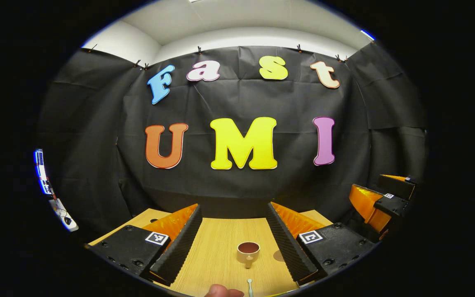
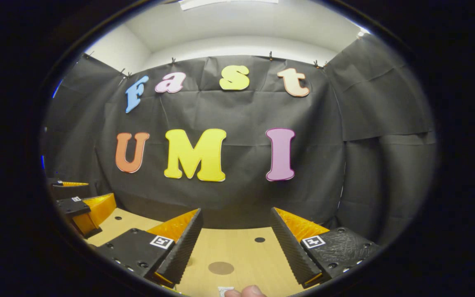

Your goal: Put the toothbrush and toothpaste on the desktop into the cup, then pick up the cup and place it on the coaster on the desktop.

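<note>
- The left gripper (image 1: pixel 233 243) hangs above the wooden surface (image 1: pixel 217 247) with its jaws spread wide and nothing between them. It is lined up so the cup (image 1: pixel 248 252) sits in the gap, which suits an approach to the cup or to whatever lies just in front of it.
- The cup stands upright on the surface, its dark inside open to the camera. I cannot tell if anything is in it.
- Near the bottom edge of the left gripper view a pale slim tip (image 1: pixel 250 284) pokes up, likely the toothbrush, though most of it is cut off.
- The coaster (image 2: pixel 221 268), a flat brown disc, lies bare on the surface between the fingers of the right gripper (image 2: pixel 235 247), which is also wide open and empty. In the left gripper view, a sliver of it peeks out just right of the cup.
- So the cup is beside the coaster, not on it.
- A small white corner (image 2: pixel 226 290) at the bottom of the right gripper view may be the toothpaste, but it is too cropped to be sure.
- A fingertip (image 2: pixel 249 291) intrudes at the bottom edge.
</note>
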Motion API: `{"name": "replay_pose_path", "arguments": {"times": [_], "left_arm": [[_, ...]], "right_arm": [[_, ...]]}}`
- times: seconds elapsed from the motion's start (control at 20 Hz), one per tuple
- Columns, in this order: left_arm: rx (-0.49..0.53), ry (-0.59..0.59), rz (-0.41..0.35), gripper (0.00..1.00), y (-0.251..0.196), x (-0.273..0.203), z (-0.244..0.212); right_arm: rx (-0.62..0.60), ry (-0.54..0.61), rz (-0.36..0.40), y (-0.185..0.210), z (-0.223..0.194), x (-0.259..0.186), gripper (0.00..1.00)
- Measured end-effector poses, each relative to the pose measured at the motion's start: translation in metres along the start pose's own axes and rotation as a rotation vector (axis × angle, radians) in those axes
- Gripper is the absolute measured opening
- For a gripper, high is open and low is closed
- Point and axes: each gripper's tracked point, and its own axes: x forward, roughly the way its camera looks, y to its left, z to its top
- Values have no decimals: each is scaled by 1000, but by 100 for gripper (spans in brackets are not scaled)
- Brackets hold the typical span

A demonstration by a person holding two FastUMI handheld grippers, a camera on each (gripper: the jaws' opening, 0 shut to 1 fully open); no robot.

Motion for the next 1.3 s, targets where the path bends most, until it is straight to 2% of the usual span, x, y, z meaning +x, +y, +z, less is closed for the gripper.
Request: {"name": "replay_pose_path", "arguments": {"times": [0.8,1.1,1.3], "left_arm": [[-5,26,11,98,-6,9,-9],[5,158,-11,99,-14,9,-55],[-11,313,-35,99,-20,-2,-109]], "right_arm": [[0,19,-3,-9,-4,15,97],[-5,146,26,-9,-43,16,97],[-20,240,52,-10,-81,12,97]]}}
